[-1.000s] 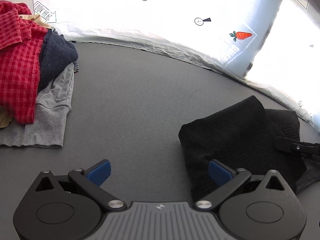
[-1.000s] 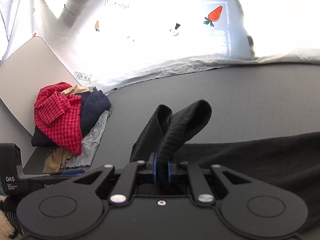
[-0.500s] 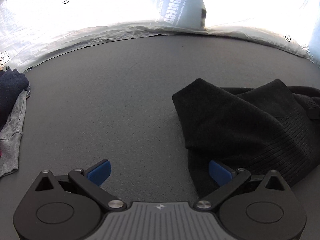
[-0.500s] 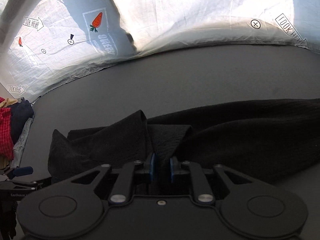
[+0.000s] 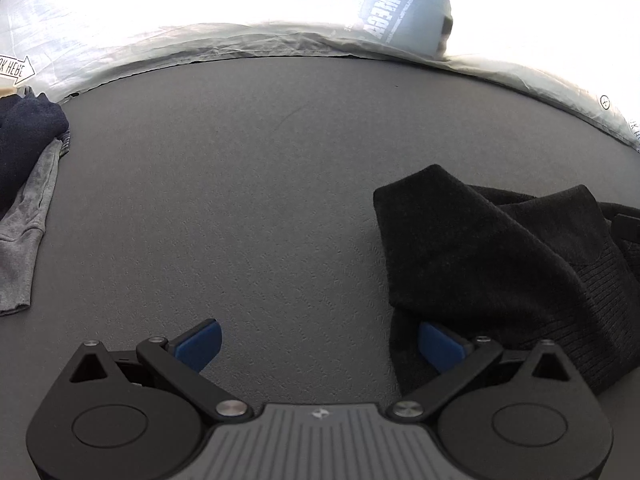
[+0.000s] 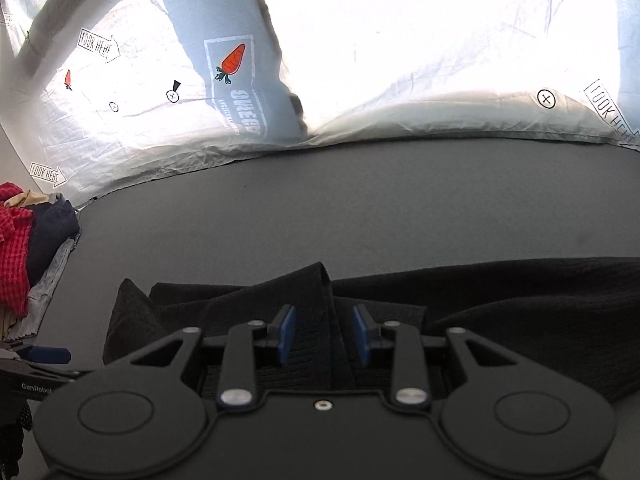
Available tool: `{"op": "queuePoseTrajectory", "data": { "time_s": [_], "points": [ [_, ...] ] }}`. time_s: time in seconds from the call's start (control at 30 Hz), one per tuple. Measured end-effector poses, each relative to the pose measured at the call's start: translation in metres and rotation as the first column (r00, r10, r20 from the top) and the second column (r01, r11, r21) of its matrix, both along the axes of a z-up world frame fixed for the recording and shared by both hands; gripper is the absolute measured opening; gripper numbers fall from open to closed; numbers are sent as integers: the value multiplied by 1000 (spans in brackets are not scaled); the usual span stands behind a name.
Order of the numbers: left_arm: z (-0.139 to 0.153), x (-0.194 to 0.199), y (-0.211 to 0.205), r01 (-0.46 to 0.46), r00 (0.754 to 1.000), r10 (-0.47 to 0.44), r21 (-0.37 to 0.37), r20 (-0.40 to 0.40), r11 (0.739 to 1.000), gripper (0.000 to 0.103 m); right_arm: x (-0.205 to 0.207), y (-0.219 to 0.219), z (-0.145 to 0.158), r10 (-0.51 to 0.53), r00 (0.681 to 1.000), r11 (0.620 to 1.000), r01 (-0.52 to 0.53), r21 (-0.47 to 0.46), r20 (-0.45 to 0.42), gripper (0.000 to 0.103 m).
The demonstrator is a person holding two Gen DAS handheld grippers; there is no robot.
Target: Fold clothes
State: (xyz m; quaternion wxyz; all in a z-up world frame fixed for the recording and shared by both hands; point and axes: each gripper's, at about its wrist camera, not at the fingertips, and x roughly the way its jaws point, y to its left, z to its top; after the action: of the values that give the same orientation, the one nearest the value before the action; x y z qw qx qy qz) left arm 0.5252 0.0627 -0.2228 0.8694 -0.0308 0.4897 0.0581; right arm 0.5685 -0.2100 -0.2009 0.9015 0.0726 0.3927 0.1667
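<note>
A black knit sweater (image 5: pixel 500 260) lies crumpled on the grey table (image 5: pixel 260 180), at the right of the left wrist view. My left gripper (image 5: pixel 320 344) is open wide just above the table. Its right pad (image 5: pixel 440 346) rests at the sweater's near edge and its left pad is over bare table. In the right wrist view the sweater (image 6: pixel 520 312) stretches across the lower half. My right gripper (image 6: pixel 325 334) is opening. A raised fold of the sweater stands between its blue pads, which do not press on it.
At the table's left edge sits a pile of clothes: a red checked shirt (image 6: pixel 14 256), a navy garment (image 5: pixel 24 140) and a grey garment (image 5: pixel 24 224). A bright white sheet (image 5: pixel 240 12) with a carrot print hangs along the far side.
The right gripper's jaws have parted from the sweater fold they were pinching, and the fold has sunk to the table. Both views swung right, so the pile slid to the left edge.
</note>
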Motion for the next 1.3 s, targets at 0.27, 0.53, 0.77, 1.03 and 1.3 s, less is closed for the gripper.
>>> {"op": "queuePoseTrajectory", "data": {
  "time_s": [0.27, 0.53, 0.77, 1.03, 1.3],
  "points": [
    [-10, 13, 3, -40, 999, 40, -4, -16, 999, 103, 11, 17, -8, 84, 995, 996, -85, -14, -48, 16],
    [-15, 6, 10, -54, 999, 54, -22, 3, 998, 103, -21, -7, 27, -26, 995, 999, 29, -38, 100, 5],
    [-18, 5, 11, -52, 999, 52, -15, 8, 999, 103, -13, -24, -13, -125, 992, 980, 121, -160, -11, 4],
    [-2, 9, 2, -21, 1000, 20, 36, 13, 999, 103, -38, -63, 0, -238, 970, 971, 238, -2, -43, 44],
    [17, 16, -35, 99, 994, -99, -4, 51, 995, 103, -78, -119, -10, -403, 910, 901, 413, 136, -92, 61]
  ]
}}
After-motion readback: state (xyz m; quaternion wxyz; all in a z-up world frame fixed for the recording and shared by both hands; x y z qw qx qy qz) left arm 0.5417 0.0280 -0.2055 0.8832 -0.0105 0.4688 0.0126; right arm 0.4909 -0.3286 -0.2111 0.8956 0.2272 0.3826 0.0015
